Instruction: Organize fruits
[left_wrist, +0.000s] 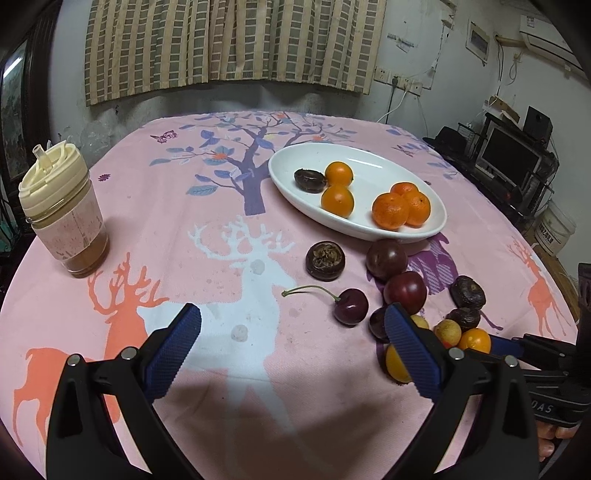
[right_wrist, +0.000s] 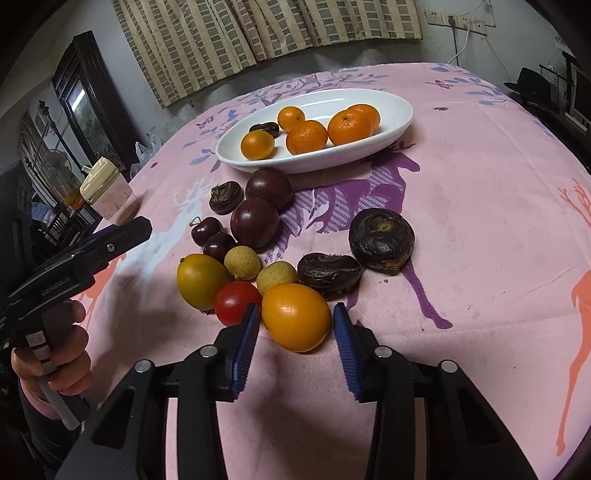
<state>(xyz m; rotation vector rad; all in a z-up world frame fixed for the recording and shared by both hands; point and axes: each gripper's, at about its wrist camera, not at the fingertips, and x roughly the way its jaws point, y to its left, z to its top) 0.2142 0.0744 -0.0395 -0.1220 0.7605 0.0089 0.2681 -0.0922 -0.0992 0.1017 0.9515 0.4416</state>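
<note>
Right tool (right_wrist: 295, 325) is set around a kumquat (right_wrist: 296, 317) on the worktop (right_wrist: 480, 221), blue pads not seen touching it. Left tool (left_wrist: 291, 334) is spread wide, empty. Dish (right_wrist: 388, 129) is part-filled.

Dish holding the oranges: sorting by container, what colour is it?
Plain white dish, clearest in the right wrist view.

Both grippers' fingers (left_wrist: 188, 325) (right_wrist: 247, 332) apart, angled downward

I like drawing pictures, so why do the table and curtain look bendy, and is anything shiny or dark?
Left wrist view: the fisheye lens bows the curtain and table edge; a dark shadow lies between the fingers. Right wrist view: corners go black, and the orange fruit shows a small white glint.
</note>
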